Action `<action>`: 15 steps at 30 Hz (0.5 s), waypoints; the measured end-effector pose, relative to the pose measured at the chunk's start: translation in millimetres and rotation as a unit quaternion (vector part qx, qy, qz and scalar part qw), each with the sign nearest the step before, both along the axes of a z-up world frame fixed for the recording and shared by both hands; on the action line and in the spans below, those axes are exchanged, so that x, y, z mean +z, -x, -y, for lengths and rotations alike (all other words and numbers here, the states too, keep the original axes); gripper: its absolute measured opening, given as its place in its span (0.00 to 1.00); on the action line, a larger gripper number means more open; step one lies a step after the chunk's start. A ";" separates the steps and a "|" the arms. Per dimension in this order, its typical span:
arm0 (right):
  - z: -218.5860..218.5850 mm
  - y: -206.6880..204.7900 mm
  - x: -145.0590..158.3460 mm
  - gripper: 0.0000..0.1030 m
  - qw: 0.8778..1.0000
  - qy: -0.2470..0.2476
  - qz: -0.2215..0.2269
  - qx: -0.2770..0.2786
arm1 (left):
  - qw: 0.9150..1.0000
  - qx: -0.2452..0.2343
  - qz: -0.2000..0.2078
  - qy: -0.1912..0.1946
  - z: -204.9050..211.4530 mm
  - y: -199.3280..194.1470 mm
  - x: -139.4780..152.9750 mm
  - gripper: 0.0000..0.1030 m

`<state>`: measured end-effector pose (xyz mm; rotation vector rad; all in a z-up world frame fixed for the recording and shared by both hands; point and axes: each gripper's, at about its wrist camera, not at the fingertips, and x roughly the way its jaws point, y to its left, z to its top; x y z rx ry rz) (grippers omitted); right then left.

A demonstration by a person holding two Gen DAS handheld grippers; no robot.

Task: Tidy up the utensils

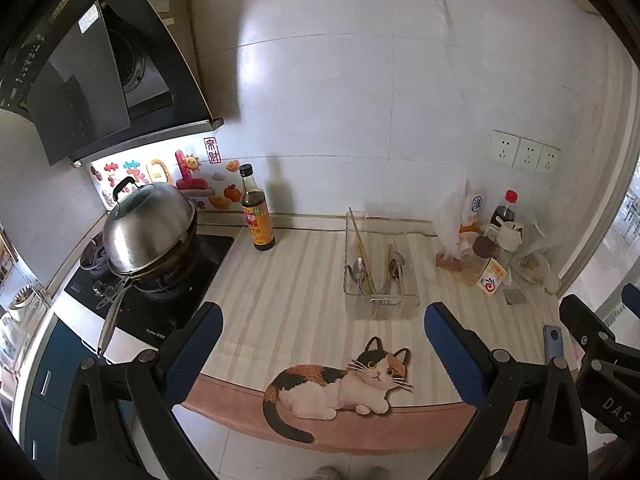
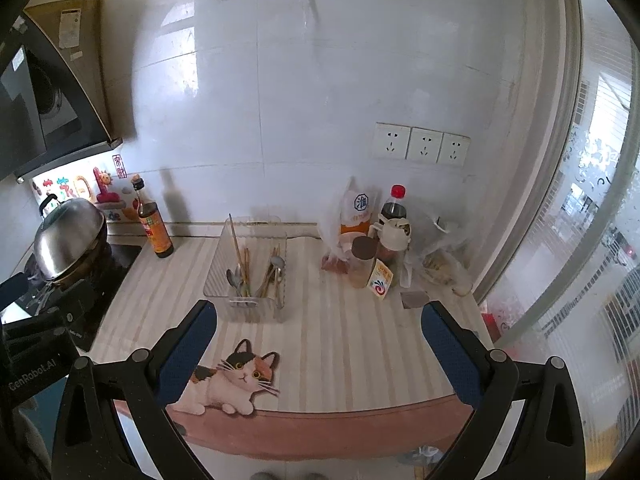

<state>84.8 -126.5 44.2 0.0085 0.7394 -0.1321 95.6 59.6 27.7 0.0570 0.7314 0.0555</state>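
Note:
A clear plastic utensil bin [image 1: 380,300] [image 2: 248,304] stands on the striped counter mat. Metal spoons [image 1: 359,270] [image 2: 233,278] and wooden chopsticks [image 1: 362,250] [image 2: 238,246] lie in it, in two groups split by a divider. My left gripper [image 1: 322,334] is open and empty, held back over the counter's front edge, short of the bin. My right gripper [image 2: 318,334] is open and empty too, in front of the bin and to its right. The right gripper also shows at the right edge of the left wrist view [image 1: 600,344].
A lidded steel wok [image 1: 150,232] sits on the stove at left. A soy sauce bottle [image 1: 256,210] stands by the wall. Bottles, jars and plastic bags [image 2: 380,240] crowd the back right. The mat bears a cat print [image 1: 340,388]. A window is at right.

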 end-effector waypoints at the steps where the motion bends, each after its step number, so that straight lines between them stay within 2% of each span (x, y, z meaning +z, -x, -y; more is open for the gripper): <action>1: 0.3 -0.6 -0.7 1.00 1.000 0.000 -0.001 0.001 | 1.000 0.001 -0.001 0.000 -0.6 -0.4 -0.1 1.00; 15: 1.4 -5.6 -5.7 1.00 1.000 -0.007 -0.011 0.006 | 1.000 0.009 -0.007 0.002 -1.9 -2.3 -2.6 1.00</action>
